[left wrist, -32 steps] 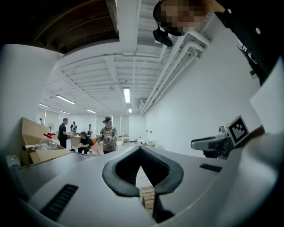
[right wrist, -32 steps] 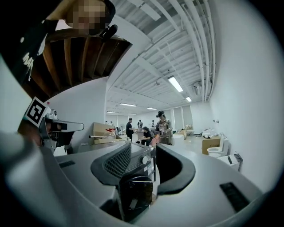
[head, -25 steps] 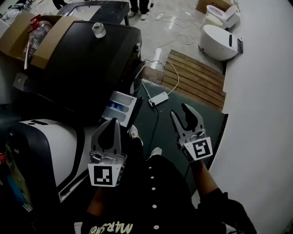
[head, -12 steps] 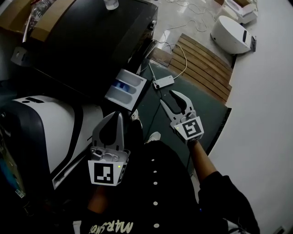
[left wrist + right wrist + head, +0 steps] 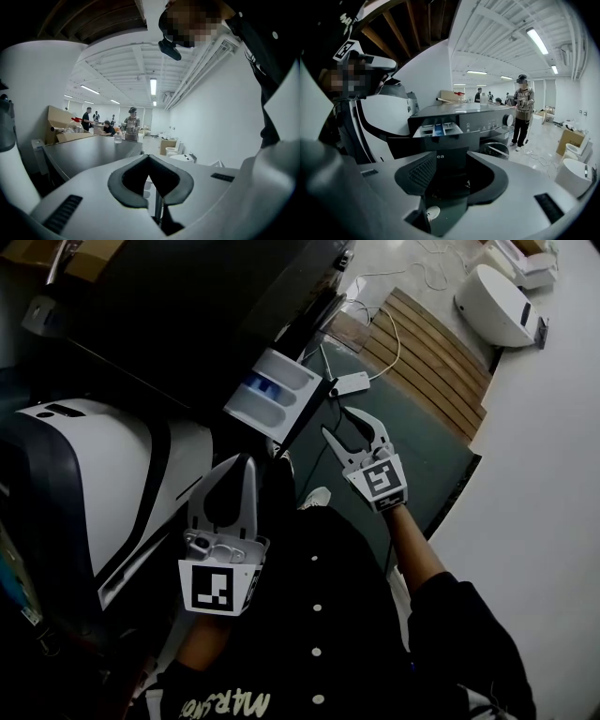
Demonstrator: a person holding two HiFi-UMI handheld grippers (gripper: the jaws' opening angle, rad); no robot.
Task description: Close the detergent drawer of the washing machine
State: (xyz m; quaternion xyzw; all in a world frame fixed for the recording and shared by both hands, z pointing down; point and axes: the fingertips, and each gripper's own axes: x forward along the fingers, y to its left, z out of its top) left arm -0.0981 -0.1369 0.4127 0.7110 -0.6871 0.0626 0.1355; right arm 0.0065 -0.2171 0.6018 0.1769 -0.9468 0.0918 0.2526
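Observation:
The black washing machine (image 5: 187,306) stands at the top, and its detergent drawer (image 5: 278,397) is pulled out, white inside with a blue compartment. My right gripper (image 5: 339,422) hangs just right of the drawer's front end, a short gap away. Its jaws are opening, and nothing is held between them. In the right gripper view the drawer (image 5: 437,129) and its dark front panel (image 5: 449,159) show straight ahead, framed by my right gripper (image 5: 452,176). My left gripper (image 5: 244,461) is lower, beside my body, shut on nothing. In its own view my left gripper (image 5: 149,158) has its tips touching.
A white and black appliance (image 5: 84,474) stands left of the washer. A green mat (image 5: 422,456), a slatted wooden pallet (image 5: 436,357), a power strip (image 5: 350,383) with cable and a white toilet (image 5: 502,304) lie to the right. A person (image 5: 521,112) stands beyond the washer.
Both grippers have sunk. The right one has travelled left and down towards the drawer's front end, and its jaws stand a little wider. The drawer has not moved.

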